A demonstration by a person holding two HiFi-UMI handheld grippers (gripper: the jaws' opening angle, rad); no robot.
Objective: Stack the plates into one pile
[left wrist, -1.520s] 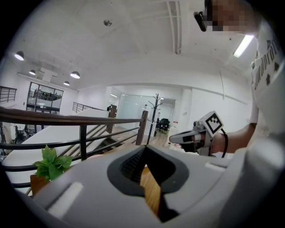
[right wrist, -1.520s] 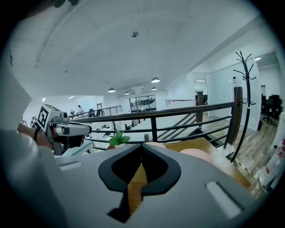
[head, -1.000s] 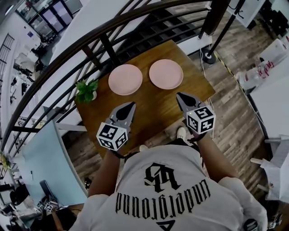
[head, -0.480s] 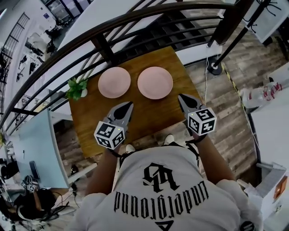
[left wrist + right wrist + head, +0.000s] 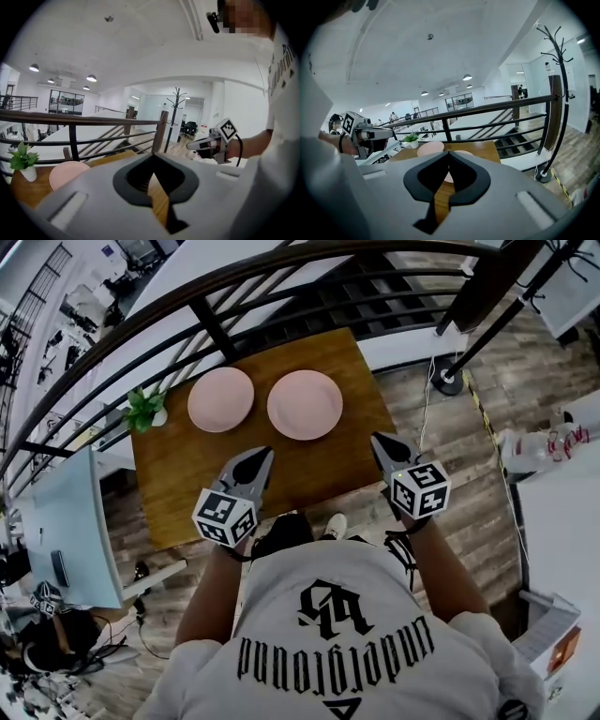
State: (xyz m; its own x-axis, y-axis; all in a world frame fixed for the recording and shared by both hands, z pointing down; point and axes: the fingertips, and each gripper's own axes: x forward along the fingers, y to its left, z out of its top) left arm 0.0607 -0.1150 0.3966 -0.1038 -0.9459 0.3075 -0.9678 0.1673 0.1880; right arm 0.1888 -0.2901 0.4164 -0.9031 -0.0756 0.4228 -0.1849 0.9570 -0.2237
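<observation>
Two pink plates (image 5: pixel 221 399) (image 5: pixel 305 405), seemingly just apart

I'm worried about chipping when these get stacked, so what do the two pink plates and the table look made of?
Left plate and right plate: probably ceramic or melamine, though the look leaves it open. They are an even pale pink, smooth and plain, with a shallow rim. Table: wood or wood veneer. It is warm brown with streaky grain and little shine.
</observation>
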